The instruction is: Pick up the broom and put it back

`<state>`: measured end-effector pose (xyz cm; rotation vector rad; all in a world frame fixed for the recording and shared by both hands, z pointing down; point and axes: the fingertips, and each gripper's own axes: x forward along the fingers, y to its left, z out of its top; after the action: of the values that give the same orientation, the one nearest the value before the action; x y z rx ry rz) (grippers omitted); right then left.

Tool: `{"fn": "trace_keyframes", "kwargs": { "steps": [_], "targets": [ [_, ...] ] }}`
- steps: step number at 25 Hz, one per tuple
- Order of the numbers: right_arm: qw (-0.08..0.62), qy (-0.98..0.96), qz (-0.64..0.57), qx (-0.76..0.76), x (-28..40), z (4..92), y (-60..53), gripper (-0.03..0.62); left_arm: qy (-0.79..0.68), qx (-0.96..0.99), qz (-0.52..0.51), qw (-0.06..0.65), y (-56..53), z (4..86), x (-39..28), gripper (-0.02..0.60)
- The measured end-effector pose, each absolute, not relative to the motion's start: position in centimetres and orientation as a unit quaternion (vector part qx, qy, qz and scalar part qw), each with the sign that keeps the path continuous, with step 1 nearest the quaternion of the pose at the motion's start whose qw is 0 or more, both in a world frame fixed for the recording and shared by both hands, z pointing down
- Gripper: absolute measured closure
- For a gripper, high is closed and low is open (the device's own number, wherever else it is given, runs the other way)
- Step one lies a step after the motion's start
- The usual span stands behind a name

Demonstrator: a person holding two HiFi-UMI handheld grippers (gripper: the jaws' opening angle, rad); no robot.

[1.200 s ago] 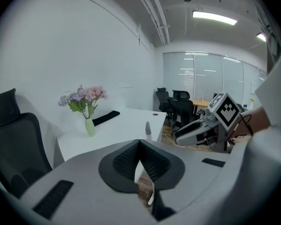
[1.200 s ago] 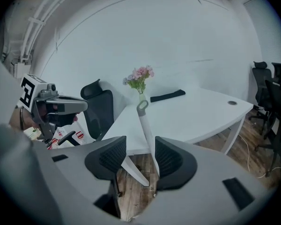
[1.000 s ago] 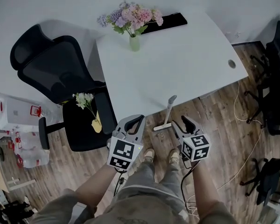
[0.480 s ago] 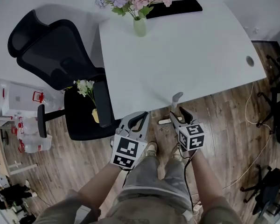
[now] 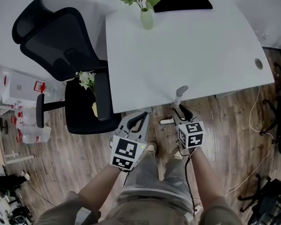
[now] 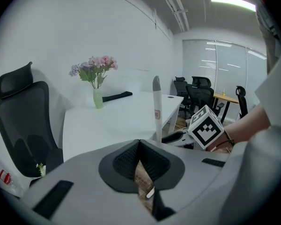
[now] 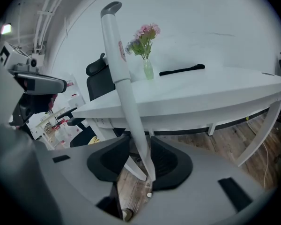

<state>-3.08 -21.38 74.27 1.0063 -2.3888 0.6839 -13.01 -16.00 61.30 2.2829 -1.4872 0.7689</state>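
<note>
A broom with a white handle (image 7: 117, 69) leans upright against the front edge of the white table (image 5: 201, 46); its grey handle tip (image 5: 181, 92) shows above the edge and its head (image 5: 167, 121) rests on the wood floor. My right gripper (image 5: 180, 111) has its jaws around the lower handle (image 7: 140, 146) and they are closing; the handle lies by the right pad, with a gap on the left side. My left gripper (image 5: 136, 121) hangs to the left with nothing in it, fingertips together (image 6: 139, 142). In the left gripper view the handle (image 6: 157, 107) stands ahead.
A vase of pink and purple flowers (image 5: 146, 18) and a long black object (image 5: 182, 3) sit at the table's far side. A black office chair (image 5: 56, 46) with a small flower sprig (image 5: 86, 78) on its seat stands left. Cables run over the floor at right.
Both grippers have come down toward the floor. The right gripper has closed in on the broom handle, which now stands between its jaws, and those jaws have narrowed.
</note>
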Motion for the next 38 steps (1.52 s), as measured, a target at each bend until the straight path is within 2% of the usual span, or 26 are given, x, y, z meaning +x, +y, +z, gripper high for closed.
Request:
{"fn": "trace_keyframes", "kwargs": {
  "steps": [3,6,9,16,29,38],
  "targets": [
    [0.216,-0.87,0.247,0.369,-3.2,74.6,-21.7,0.43,-0.523,0.793,0.271,0.155,-15.3,61.8,-13.2,0.566],
    [0.217,-0.874,0.235,0.367,-3.4,74.5,-22.0,0.476,-0.526,0.791,0.273,0.151,-15.1,61.9,-13.3,0.566],
    [0.23,-0.872,0.224,0.369,-2.9,74.3,-21.4,0.484,-0.532,0.789,0.269,0.147,-15.0,61.4,-13.4,0.566],
    [0.234,-0.863,0.203,0.399,1.1,70.9,-18.9,0.496,-0.541,0.788,0.262,0.135,-14.7,58.2,-13.4,0.566],
    [0.162,-0.87,0.143,0.443,6.9,50.5,-17.5,0.499,-0.521,0.814,0.236,0.099,-15.3,47.9,-11.8,0.566],
    [0.147,-0.859,0.074,0.484,11.3,38.2,-15.7,0.499,-0.505,0.84,0.191,0.061,-17.0,39.7,-9.8,0.566]
  ]
}}
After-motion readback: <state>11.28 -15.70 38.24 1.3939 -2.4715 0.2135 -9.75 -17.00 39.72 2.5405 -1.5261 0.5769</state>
